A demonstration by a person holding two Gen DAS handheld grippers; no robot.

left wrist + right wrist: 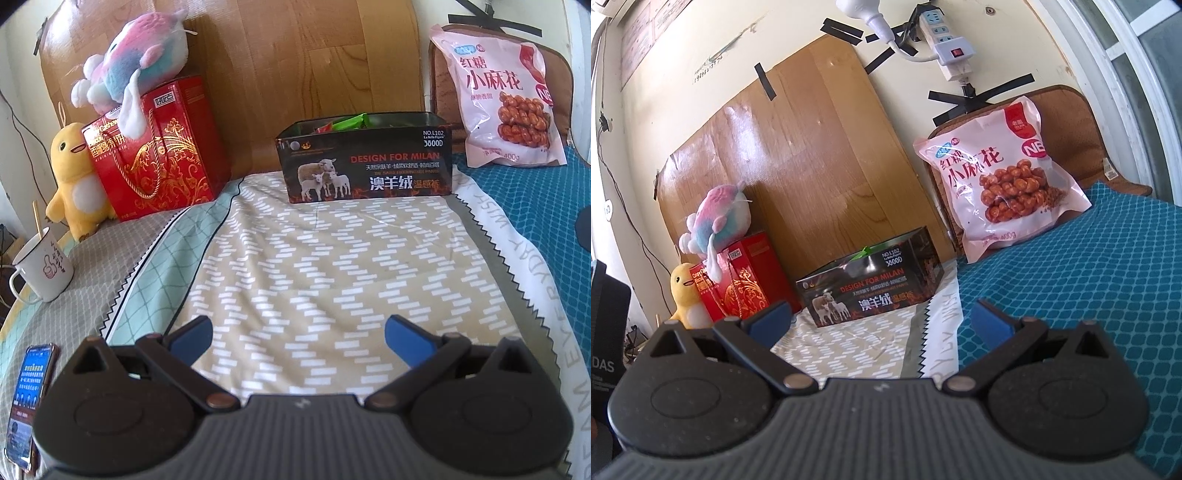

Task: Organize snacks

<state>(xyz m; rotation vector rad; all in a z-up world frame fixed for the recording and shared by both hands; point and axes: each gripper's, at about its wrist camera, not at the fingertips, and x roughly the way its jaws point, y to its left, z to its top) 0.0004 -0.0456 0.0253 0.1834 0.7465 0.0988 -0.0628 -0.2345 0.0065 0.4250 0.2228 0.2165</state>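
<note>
The left gripper (298, 332) and the right gripper (881, 317) both hover over the bedding with fingers spread wide, holding nothing. The dark box (365, 162) stands at the wooden headboard (295, 74); only the tips of green and red snack packets (343, 123) show above its rim, the rest hidden inside. The pink snack bag (502, 99) leans upright to its right. A phone (26, 406) is partly cut off behind the left gripper body.
</note>
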